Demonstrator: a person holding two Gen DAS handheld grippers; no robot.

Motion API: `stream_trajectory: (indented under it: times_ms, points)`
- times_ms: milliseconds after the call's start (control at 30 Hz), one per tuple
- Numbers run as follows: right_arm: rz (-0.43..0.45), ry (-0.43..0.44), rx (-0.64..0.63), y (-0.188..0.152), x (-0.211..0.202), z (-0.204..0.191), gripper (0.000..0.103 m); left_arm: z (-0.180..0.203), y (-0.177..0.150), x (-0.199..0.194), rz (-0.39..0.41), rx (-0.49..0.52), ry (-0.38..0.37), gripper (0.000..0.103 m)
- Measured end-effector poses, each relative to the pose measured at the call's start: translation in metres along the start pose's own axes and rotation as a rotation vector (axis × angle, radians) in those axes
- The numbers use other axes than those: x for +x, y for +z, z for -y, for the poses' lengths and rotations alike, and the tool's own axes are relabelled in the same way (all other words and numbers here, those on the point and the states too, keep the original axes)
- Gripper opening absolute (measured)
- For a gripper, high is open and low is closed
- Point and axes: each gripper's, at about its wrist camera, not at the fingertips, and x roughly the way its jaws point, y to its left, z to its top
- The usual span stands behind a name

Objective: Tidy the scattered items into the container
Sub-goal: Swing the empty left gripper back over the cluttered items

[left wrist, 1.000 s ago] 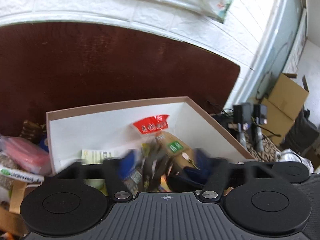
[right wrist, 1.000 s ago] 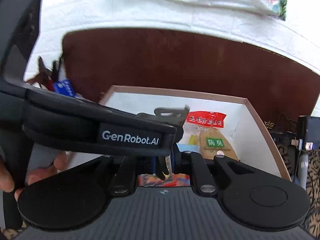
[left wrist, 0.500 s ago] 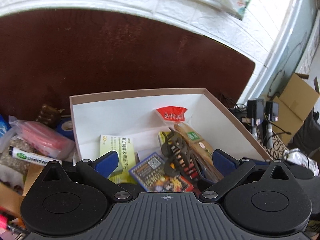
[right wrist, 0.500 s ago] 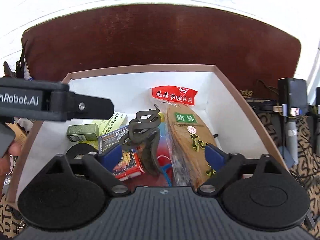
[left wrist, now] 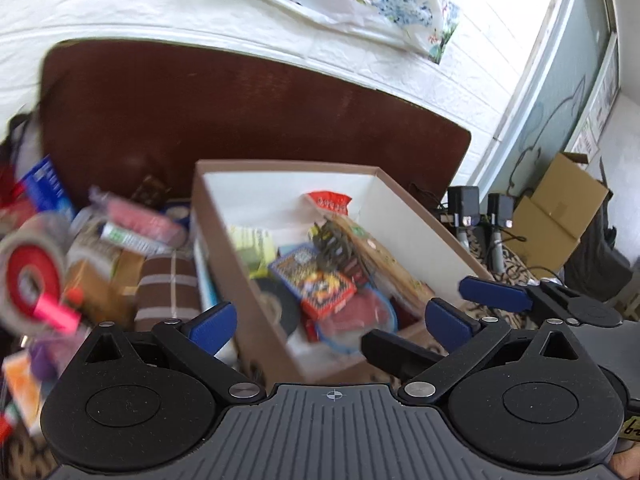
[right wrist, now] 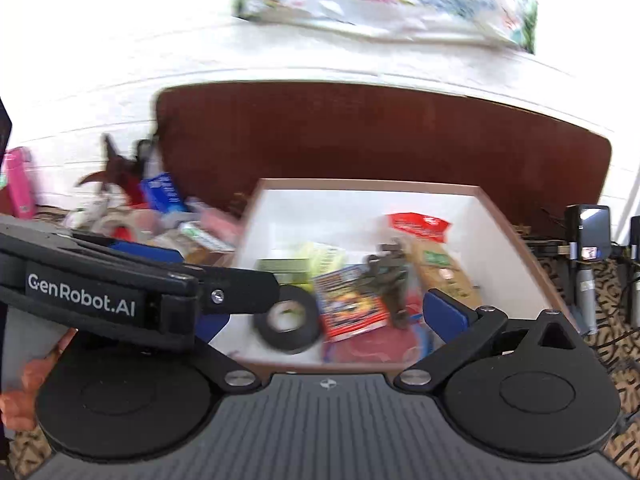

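- Both grippers are spread and empty: left gripper (left wrist: 327, 322), and right gripper (right wrist: 328, 318), whose jaws have just been opening with nothing between them.
- Box (left wrist: 240, 280) already holds the hair claw (right wrist: 390, 280).
- Remaining clutter, including a tape roll (left wrist: 30, 280), lies left of the box, nearer the left gripper.
- Box's left wall stands between.

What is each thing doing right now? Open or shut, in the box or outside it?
Box: open on top, partly filled.
Hair clip: in the box, lying on the packets.
Black tape roll: in the box, lying flat.
Red card pack: in the box.
Clear tape roll: outside, left of the box.
Left claw: open, empty.
Right claw: open, empty, jaws just opened.
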Motion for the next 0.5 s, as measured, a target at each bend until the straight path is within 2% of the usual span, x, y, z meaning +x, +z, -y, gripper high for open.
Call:
stream_trajectory:
  times_ms: [167, 300, 400, 500]
  points:
    - [0.017, 0.038, -0.021, -0.031, -0.023, -0.038, 0.102, -0.02, -0.049, -0.034, -0.004, -0.072, 0.015, 0.103]
    - [-0.028, 0.082, -0.012, -0.064, -0.024, -0.065, 0.103, -0.046, -0.088, -0.052, -0.047, -0.133, 0.045, 0.103]
    - [-0.063, 0.136, 0.011, -0.088, -0.021, -0.085, 0.102, -0.067, -0.109, -0.063, -0.062, -0.161, 0.095, 0.103]
    - [-0.098, 0.139, 0.021, -0.106, -0.012, -0.104, 0.102, -0.088, -0.12, -0.072, -0.069, -0.201, 0.15, 0.103]
